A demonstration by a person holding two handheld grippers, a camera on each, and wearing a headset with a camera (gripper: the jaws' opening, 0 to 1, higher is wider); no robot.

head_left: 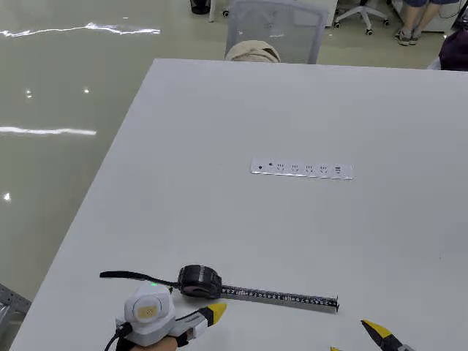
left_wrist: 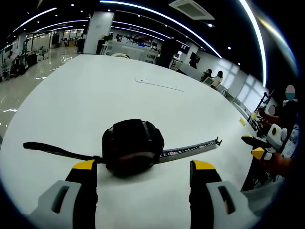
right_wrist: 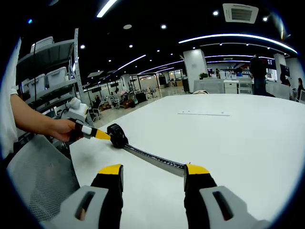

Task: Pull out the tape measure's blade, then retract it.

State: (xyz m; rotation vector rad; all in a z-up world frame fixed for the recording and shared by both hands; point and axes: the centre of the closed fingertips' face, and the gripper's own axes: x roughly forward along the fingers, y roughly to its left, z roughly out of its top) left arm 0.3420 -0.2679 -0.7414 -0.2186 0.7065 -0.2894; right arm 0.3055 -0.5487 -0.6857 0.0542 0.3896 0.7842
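Observation:
A black tape measure [head_left: 199, 281] lies near the front left of the white table [head_left: 292, 102]. Its blade [head_left: 281, 297] is drawn out to the right, and a black strap [head_left: 124, 276] trails left. My left gripper [head_left: 208, 316] sits just in front of the case, open; in the left gripper view the case [left_wrist: 132, 145] lies just ahead of the gripper [left_wrist: 143, 167], between the yellow fingertips [left_wrist: 85, 165]. My right gripper [head_left: 356, 340] is open near the blade's hooked end. In the right gripper view the blade's end [right_wrist: 177, 165] lies close to this gripper [right_wrist: 153, 171], with nothing gripped.
A white power strip [head_left: 301, 169] lies flat mid-table. A grey mesh chair [head_left: 274, 29] stands at the far edge. The table's left edge drops to a glossy floor [head_left: 51, 146]. People sit at the far right of the room.

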